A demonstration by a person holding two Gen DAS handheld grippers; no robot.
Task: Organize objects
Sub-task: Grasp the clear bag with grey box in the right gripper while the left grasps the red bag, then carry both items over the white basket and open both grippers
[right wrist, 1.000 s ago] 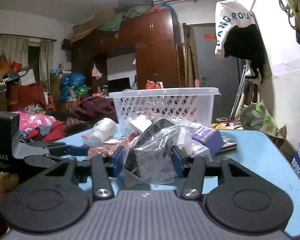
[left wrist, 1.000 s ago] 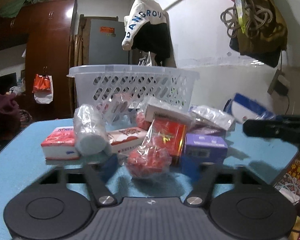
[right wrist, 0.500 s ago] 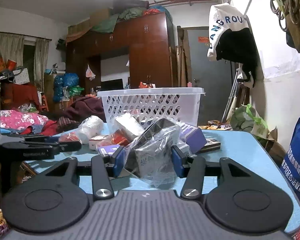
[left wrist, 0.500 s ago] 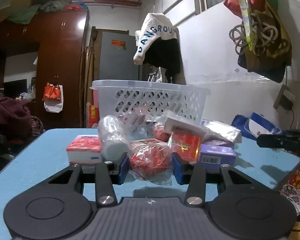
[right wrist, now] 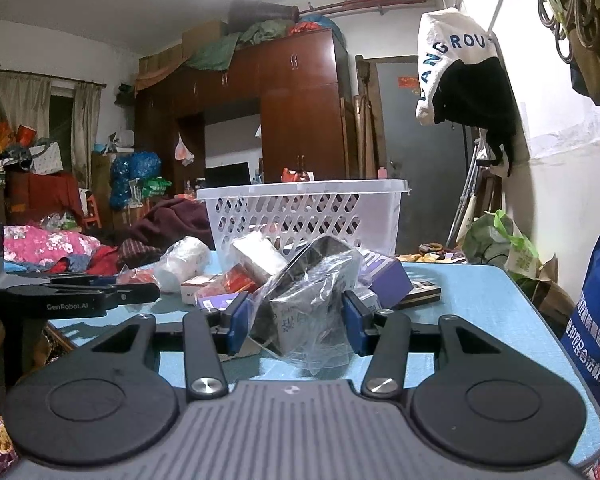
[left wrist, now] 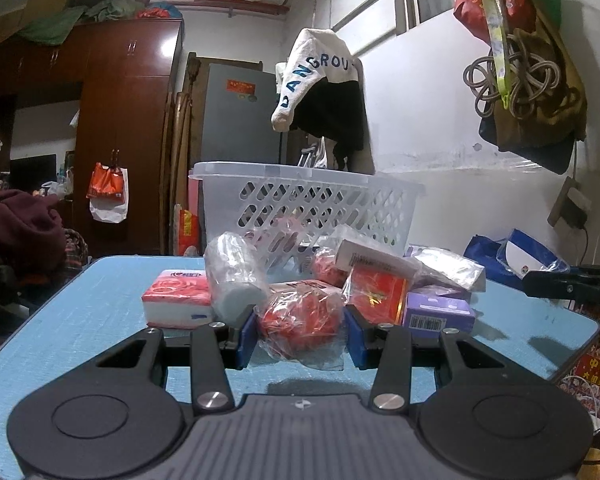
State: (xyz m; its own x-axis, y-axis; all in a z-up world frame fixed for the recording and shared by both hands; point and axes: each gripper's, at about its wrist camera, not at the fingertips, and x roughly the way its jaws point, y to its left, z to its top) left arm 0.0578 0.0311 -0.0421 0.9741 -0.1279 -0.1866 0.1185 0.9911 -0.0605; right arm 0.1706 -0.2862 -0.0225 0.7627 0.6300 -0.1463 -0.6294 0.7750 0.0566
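My left gripper (left wrist: 301,332) is shut on a red item wrapped in a clear bag (left wrist: 296,314), low over the blue table (left wrist: 80,320) at the front of a pile. My right gripper (right wrist: 295,324) is shut on a dark boxy item in crinkled clear plastic (right wrist: 308,292), also close to the table top. Behind the pile stands a white perforated basket (left wrist: 308,200) (right wrist: 300,208). Each gripper shows side-on in the other's view: the right gripper (left wrist: 572,286) at the right edge, the left gripper (right wrist: 80,296) at the left.
The pile holds a red-and-white tissue pack (left wrist: 178,296), a white roll in plastic (left wrist: 234,276), a red box (left wrist: 376,294) and a purple box (left wrist: 438,312). Bags stand off the table's right edge (right wrist: 596,320). A wardrobe and hanging clothes are behind.
The left gripper's fingers have come in around the red bagged item and now grip it, and its view has swung left. The right gripper keeps its hold and has hardly moved.
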